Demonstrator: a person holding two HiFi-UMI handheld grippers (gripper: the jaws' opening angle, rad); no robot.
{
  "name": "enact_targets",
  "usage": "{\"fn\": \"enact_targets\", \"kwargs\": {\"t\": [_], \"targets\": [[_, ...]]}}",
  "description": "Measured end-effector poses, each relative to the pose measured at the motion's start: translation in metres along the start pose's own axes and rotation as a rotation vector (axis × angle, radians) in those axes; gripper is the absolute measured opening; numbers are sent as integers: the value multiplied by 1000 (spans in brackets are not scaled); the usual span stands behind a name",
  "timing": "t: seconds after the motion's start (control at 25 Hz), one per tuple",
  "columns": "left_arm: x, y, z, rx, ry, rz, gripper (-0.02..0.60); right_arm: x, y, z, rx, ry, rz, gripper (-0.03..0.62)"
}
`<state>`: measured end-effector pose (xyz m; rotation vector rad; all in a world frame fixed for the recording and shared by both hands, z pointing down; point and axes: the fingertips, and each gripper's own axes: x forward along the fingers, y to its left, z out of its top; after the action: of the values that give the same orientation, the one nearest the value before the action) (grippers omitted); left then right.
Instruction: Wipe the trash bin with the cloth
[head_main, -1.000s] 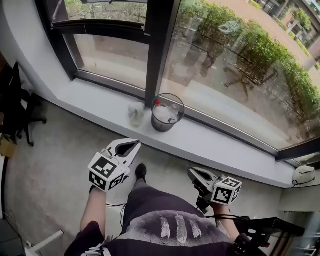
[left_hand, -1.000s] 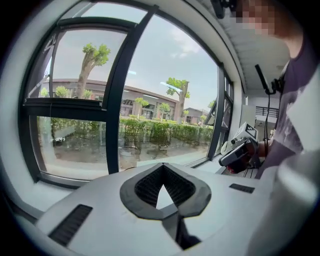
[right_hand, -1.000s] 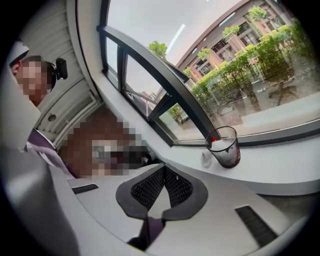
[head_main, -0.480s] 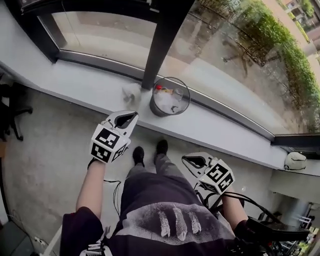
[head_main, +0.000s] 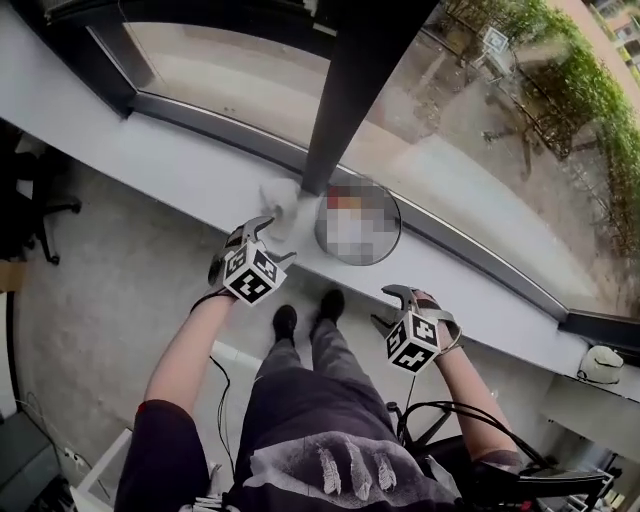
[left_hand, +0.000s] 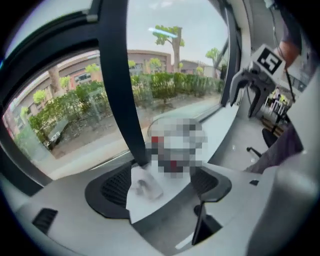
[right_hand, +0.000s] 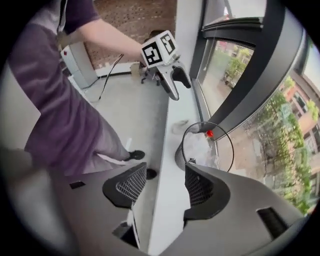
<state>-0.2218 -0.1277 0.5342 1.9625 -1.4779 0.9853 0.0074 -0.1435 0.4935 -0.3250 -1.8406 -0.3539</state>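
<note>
The trash bin (head_main: 358, 222), a dark wire basket with a plastic liner (right_hand: 205, 145), stands on the white window sill (head_main: 190, 170) beside the dark window post. A crumpled white cloth (head_main: 283, 200) lies on the sill just left of the bin. My left gripper (head_main: 270, 235) is at the sill's edge with its jaws opening. In the left gripper view the cloth (left_hand: 145, 185) lies between and just ahead of the jaws (left_hand: 162, 187), with neither pad pressing on it. My right gripper (head_main: 390, 305) hovers over the floor short of the sill, its jaws opening with nothing between them (right_hand: 165, 186); the bin stands ahead of it.
The window post (head_main: 340, 90) rises directly behind the cloth and bin, with glass on both sides. My feet (head_main: 285, 322) stand on the grey floor below the sill. An office chair (head_main: 40, 210) is at the far left. A white object (head_main: 600, 365) sits at the sill's right end.
My left gripper has moved forward from over the floor to the sill edge at the cloth. The right gripper has also come forward toward the sill. The head view now looks down more steeply.
</note>
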Motion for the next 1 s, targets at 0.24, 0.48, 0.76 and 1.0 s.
{"fn": "enact_targets", "kwargs": {"t": [0.24,0.48,0.76,1.0], "targets": [[114,37,-48,106,273,10,356,42,-52,-19,-191,93,-8,218],[186,64,-91,132,406,15,368,76,-64,-32,-294,130,18,218],[226,62,-126,8,389,-42,346,99,-70,-26,-311,144,-23,83],[232,46,-130,-92,360,-76,64,97,-47,-10,-216,106,66,44]]}}
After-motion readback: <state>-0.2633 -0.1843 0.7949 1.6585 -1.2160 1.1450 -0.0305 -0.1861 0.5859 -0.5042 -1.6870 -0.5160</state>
